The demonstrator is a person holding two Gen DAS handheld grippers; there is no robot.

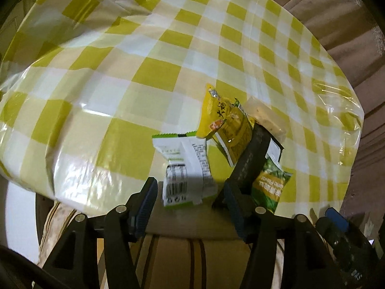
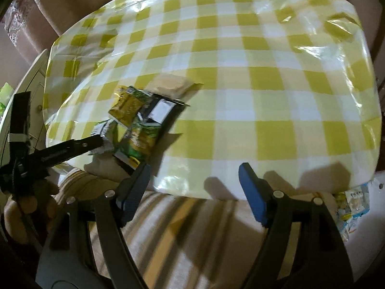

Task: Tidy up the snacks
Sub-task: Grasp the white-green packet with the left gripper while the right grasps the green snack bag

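Both fisheye views were aimed steeply down, close over the near edge of the checkered table (image 1: 154, 72). The snack pile (image 1: 231, 130) was shared: 12 o'clock in left view, 10 o'clock in right (image 2: 137, 122).

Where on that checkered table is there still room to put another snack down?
Nearly all of the checkered tablecloth is bare: the whole stretch behind the snack pile to the far edge, and everything on its right-hand side. Only the near left edge is crowded, where the packets overlap beside the left gripper.
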